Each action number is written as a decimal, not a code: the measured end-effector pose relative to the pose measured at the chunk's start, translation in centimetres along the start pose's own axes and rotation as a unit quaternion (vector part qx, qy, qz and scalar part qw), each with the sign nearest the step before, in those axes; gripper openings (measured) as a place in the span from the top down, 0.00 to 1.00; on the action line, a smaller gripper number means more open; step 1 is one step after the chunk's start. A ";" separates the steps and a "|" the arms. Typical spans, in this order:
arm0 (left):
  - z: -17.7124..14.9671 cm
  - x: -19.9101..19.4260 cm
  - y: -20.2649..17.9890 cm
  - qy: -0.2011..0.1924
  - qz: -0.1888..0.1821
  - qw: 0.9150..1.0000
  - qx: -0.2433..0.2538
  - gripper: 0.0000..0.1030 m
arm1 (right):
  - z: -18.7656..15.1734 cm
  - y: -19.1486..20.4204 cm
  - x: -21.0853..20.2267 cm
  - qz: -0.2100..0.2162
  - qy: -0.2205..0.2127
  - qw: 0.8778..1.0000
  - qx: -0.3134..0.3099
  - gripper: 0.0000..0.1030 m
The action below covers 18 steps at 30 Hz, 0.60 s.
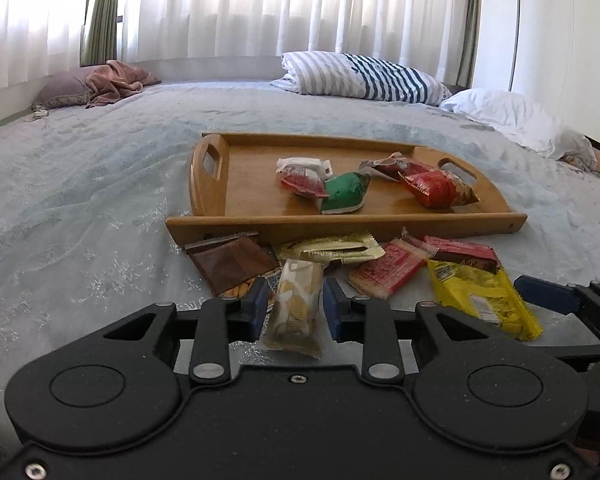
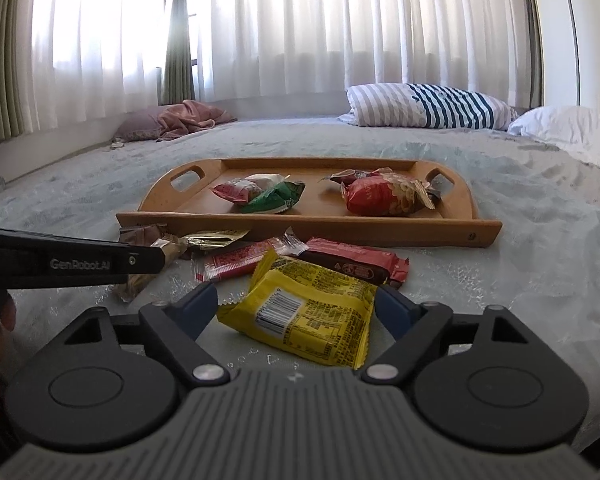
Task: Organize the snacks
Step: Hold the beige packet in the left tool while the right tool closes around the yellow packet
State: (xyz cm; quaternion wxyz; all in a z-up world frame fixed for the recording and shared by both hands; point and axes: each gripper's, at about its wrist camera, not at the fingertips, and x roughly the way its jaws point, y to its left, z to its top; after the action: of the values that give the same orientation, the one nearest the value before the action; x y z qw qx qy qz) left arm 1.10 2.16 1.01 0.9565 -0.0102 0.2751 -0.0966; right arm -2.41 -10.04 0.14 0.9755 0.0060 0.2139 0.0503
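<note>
Cream biscuit packet [image 1: 296, 304] lies lengthwise between the left gripper [image 1: 294, 308] pads, clamped, on the bedspread [image 1: 80, 208] before the wooden tray [image 1: 340, 226]. Yellow snack packet [image 2: 304, 312] sits between the right gripper [image 2: 296, 308] fingers, spread wide, contact unclear. Both grippers point slightly downward toward the tray.

Glossy wooden tray [image 1: 340, 224] (smooth), shiny plastic snack wrappers [image 2: 316, 316]

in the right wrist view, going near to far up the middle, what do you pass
right gripper → yellow packet between its fingers → dark red bar → tray front wall → green packet in the tray → striped pillow → white curtains
</note>
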 end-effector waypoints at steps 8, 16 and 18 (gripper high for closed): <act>-0.4 0.8 0.0 0.005 -0.002 1.000 -0.003 0.71 | -0.4 -0.9 -0.8 -0.008 -0.005 1.000 0.017 0.18; -0.7 1.2 -0.6 0.003 -0.003 1.000 0.007 0.68 | -0.7 -1.3 -0.5 -0.024 -0.005 0.999 0.042 0.07; -0.8 1.2 -0.9 0.006 -0.009 1.000 0.009 0.68 | -0.8 -1.1 -0.4 -0.026 -0.005 0.999 0.038 0.08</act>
State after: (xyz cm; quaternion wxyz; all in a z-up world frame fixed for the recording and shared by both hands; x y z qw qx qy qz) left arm 1.49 1.08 -0.17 0.9539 -0.0030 0.2802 -0.1079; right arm -2.95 -11.20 -0.43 0.9766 0.0380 0.2109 0.0164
